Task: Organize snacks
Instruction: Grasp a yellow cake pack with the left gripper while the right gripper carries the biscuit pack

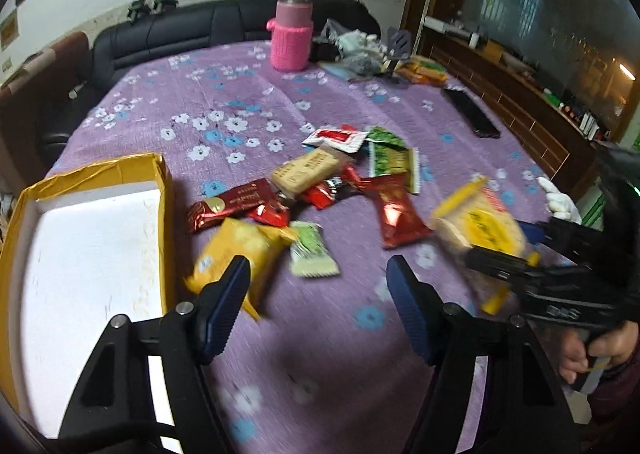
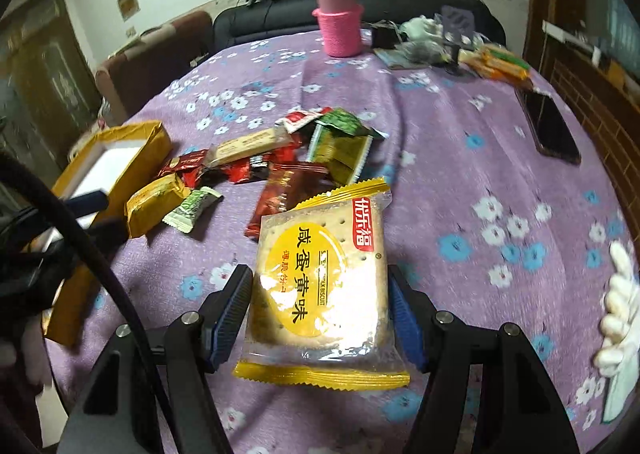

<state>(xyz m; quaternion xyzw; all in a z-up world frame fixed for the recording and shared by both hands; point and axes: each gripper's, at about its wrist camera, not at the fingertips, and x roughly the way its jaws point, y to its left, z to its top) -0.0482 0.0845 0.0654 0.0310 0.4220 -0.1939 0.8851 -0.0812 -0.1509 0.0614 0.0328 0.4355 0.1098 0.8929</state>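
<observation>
A pile of snack packets (image 1: pixel 316 189) lies on the purple flowered tablecloth (image 1: pixel 224 101), also in the right wrist view (image 2: pixel 276 161). An open yellow box (image 1: pixel 80 254) with a white inside sits at the left, also in the right wrist view (image 2: pixel 116 157). My right gripper (image 2: pixel 320 294) is shut on a yellow biscuit packet (image 2: pixel 320 286) and holds it above the cloth; it shows blurred in the left wrist view (image 1: pixel 476 225). My left gripper (image 1: pixel 318 282) is open and empty, above the cloth near a yellow packet (image 1: pixel 240 254) and a green-white packet (image 1: pixel 312 254).
A pink bottle (image 1: pixel 291 31) stands at the far side of the table. Bags and packets (image 1: pixel 384 57) lie at the back right. A black phone (image 1: pixel 470 111) lies near the right edge. A dark sofa (image 1: pixel 168 29) is behind the table, a wooden cabinet (image 1: pixel 520 93) at the right.
</observation>
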